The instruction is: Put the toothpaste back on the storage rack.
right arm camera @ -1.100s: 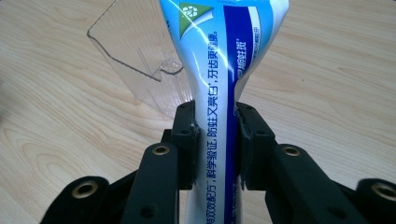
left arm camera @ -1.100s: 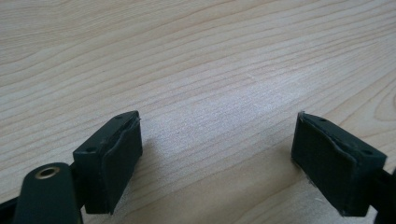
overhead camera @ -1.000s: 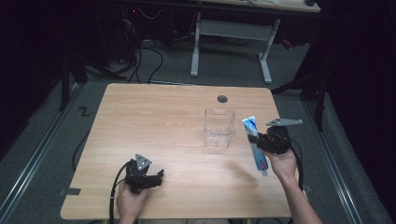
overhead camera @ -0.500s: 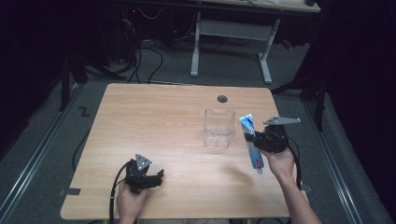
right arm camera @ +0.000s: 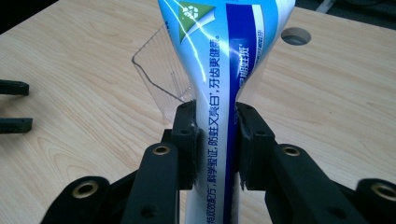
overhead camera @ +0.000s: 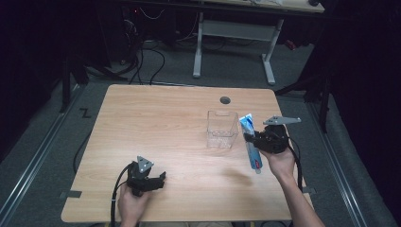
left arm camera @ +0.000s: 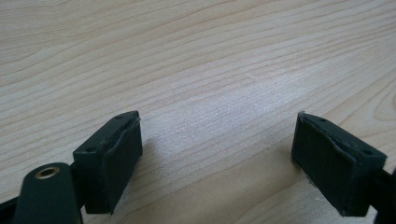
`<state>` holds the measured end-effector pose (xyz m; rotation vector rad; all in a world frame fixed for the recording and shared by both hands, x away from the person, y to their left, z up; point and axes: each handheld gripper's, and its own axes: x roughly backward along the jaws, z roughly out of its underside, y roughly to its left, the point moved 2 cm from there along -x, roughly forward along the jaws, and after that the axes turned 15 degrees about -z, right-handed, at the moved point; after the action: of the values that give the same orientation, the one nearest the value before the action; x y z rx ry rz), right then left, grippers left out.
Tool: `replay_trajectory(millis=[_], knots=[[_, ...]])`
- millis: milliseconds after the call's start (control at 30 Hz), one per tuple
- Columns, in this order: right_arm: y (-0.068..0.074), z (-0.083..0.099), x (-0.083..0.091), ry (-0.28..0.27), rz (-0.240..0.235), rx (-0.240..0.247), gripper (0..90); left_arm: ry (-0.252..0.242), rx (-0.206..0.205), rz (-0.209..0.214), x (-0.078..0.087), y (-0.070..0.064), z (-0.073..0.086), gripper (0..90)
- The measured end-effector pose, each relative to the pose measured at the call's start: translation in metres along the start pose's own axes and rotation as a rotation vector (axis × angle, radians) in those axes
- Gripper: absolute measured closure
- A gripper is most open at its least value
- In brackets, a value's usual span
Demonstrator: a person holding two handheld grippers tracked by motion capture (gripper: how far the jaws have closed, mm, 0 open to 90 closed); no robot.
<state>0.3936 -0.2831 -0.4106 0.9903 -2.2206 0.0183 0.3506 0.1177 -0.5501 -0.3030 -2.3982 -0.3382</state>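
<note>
Right tongs [right arm camera: 215, 140] clamped on toothpaste tube [right arm camera: 224, 60]

Clear box [overhead camera: 222, 129] blocks mid-table — left half open.

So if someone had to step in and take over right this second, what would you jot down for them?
Right gripper: shut on the toothpaste tube, gripping it across its middle and holding it above the table, just right of the clear container.
Left gripper: open, holding nothing, low over bare table at the near left.
Done: tube picked up and brought beside the container.
Left, most likely: move the tube over the container's open top, lower it in and release. The container looks empty.
</note>
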Motion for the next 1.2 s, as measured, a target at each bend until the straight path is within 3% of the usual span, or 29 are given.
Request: replay_trajectory(millis=[867, 1200], knots=[[0.023, -0.049, -0.005, -0.054, -0.060, 0.080, 71.8, 0.000, -0.001, 0.001, 0.000, 0.000, 0.000, 16.6], [0.029, -0.085, -0.018, -0.080, -0.073, 0.109, 71.9, -0.001, 0.000, 0.001, 0.000, 0.000, 0.000, 16.6]])
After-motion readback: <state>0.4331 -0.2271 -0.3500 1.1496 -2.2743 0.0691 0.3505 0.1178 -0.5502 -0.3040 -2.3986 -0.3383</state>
